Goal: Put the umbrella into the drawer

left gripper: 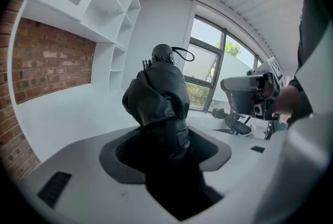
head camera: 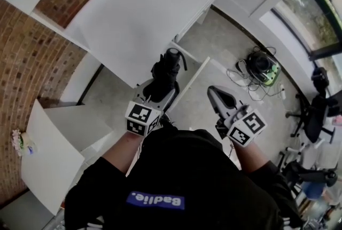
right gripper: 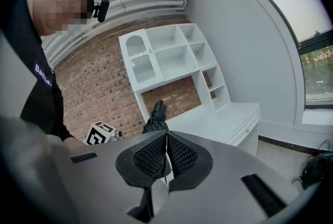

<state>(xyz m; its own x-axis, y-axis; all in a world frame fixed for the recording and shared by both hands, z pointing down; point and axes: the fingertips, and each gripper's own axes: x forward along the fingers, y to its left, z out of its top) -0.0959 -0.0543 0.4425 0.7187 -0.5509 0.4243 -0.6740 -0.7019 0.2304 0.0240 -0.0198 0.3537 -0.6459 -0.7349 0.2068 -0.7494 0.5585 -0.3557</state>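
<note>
In the head view my left gripper [head camera: 160, 87] is shut on a folded black umbrella [head camera: 170, 63], which points away from me toward the white desk [head camera: 139, 10]. In the left gripper view the umbrella [left gripper: 158, 98] stands straight up out of the jaws, its strap loop at the top. My right gripper [head camera: 216, 94] hangs to its right, shut with nothing in it; its ribbed pads [right gripper: 179, 154] touch each other. The right gripper view shows the umbrella [right gripper: 155, 119] and the left gripper's marker cube [right gripper: 100, 134] beyond the pads. The desk's drawer fronts [right gripper: 244, 127] look closed.
A white low cabinet [head camera: 59, 138] stands at the left by the brick wall [head camera: 21, 63]. A thin white board edge [head camera: 195, 77] runs between the grippers. Cables and a black device [head camera: 262, 66] lie on the floor at the right, near office chairs [head camera: 312, 117]. A white shelf unit [right gripper: 166, 56] sits above the desk.
</note>
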